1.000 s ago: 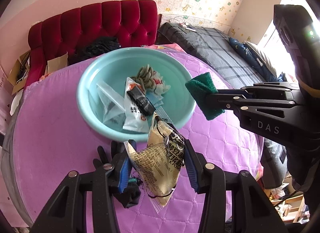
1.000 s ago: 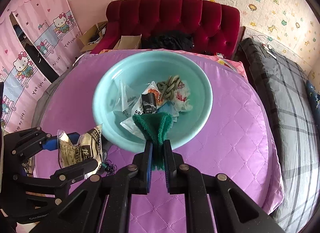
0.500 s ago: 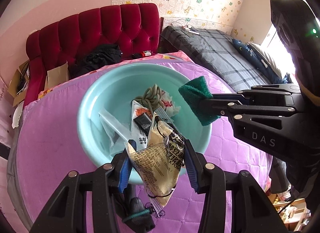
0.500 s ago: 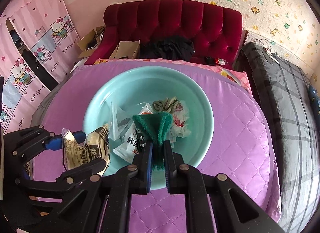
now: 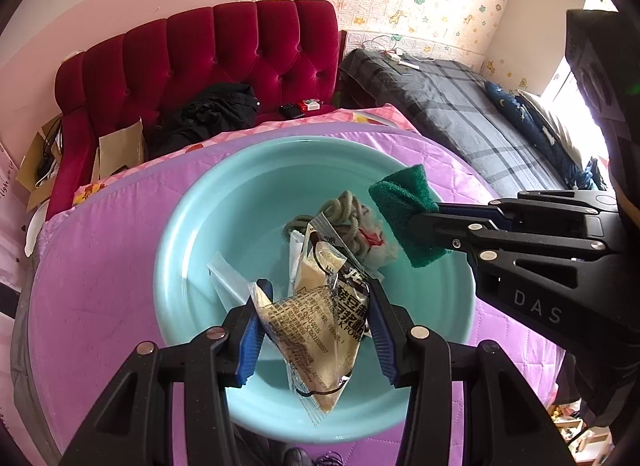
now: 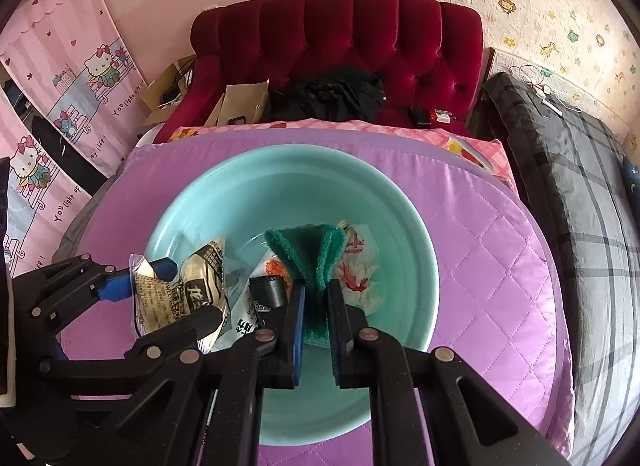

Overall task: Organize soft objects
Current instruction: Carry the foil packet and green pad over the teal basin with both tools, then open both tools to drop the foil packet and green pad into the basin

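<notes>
1. Your left gripper (image 5: 316, 322) is clenched on a tan packet (image 5: 320, 318); blue pads press it from both sides. The packet sticks out past the tips and hangs down below them.
2. Packet + L tips sit above the teal basin (image 5: 192, 234), over its near-left part, not touching the bottom as far as you can see.
3. Your right gripper (image 6: 316, 306) is clamped on a folded green pad (image 6: 310, 254); the fold fans up and fwd past the tips, lower edge pinched betw. the fingers.
4. From the L cam the green pad (image 5: 404, 217) is over the basin's right side, just beside the rope (image 5: 344, 213) and white wrapper (image 5: 376, 242) lying inside.
5. Also in the basin: a clear bag (image 5: 228, 278) at left, a dark-label sachet (image 6: 268, 294) near centre.
6. Basin rests on the purple quilt (image 6: 492, 266); red sofa (image 6: 340, 33) behind it.
</notes>
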Demonstrator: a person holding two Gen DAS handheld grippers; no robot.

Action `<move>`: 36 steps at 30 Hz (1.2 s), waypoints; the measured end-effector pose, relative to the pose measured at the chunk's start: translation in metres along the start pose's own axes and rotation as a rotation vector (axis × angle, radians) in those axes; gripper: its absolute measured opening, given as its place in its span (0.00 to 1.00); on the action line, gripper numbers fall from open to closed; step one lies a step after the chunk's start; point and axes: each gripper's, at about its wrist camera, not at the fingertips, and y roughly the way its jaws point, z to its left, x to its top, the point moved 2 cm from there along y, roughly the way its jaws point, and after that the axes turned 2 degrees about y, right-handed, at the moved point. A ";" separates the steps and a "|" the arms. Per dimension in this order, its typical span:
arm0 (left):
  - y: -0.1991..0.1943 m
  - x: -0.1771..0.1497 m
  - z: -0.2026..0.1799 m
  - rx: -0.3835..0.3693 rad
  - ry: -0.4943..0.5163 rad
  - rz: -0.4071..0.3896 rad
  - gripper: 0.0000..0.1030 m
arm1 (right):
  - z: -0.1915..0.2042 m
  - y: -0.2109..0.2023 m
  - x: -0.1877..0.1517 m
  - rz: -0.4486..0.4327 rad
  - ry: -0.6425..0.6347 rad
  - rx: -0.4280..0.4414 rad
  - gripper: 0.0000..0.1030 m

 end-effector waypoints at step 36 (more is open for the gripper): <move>0.041 0.023 0.021 0.100 -0.023 -0.017 1.00 | -0.017 0.030 0.018 -0.001 0.114 -0.021 1.00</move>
